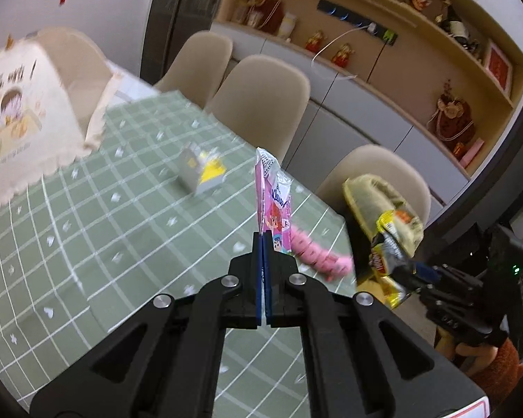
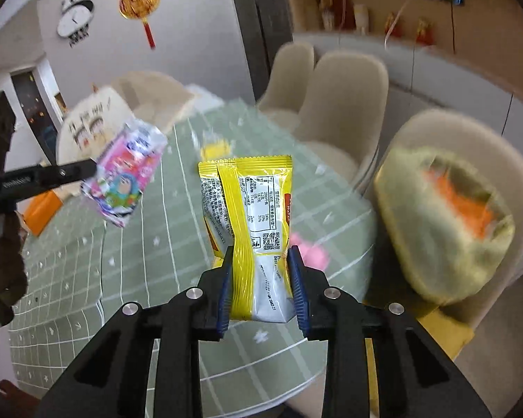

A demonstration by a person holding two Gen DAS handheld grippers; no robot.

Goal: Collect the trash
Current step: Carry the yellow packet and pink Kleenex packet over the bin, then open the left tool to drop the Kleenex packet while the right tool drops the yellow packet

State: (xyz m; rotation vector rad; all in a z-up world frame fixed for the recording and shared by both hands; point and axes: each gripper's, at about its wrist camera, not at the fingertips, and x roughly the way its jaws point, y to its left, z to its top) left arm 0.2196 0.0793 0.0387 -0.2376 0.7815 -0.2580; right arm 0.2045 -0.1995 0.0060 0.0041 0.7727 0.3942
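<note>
My left gripper (image 1: pixel 263 240) is shut on a pink tissue packet (image 1: pixel 273 198) and holds it upright above the green checked tablecloth (image 1: pixel 87 226). The packet also shows in the right wrist view (image 2: pixel 122 177), pinched by the left gripper (image 2: pixel 90 169). My right gripper (image 2: pixel 261 254) is shut on a yellow snack wrapper (image 2: pixel 251 223), held above the table's edge. In the left wrist view the wrapper (image 1: pixel 390 254) hangs from the right gripper (image 1: pixel 415 271) at the right. A pink scrap (image 1: pixel 317 254) and a small yellow and grey box (image 1: pixel 202 170) lie on the table.
Beige chairs (image 1: pixel 261 104) stand along the table's far side. A soft yellow-green bin (image 2: pixel 442 223) with orange inside sits on the near chair, right of the table edge. A cloth-covered object (image 1: pixel 21 111) stands at the table's left. Shelves (image 1: pixel 418 52) line the back wall.
</note>
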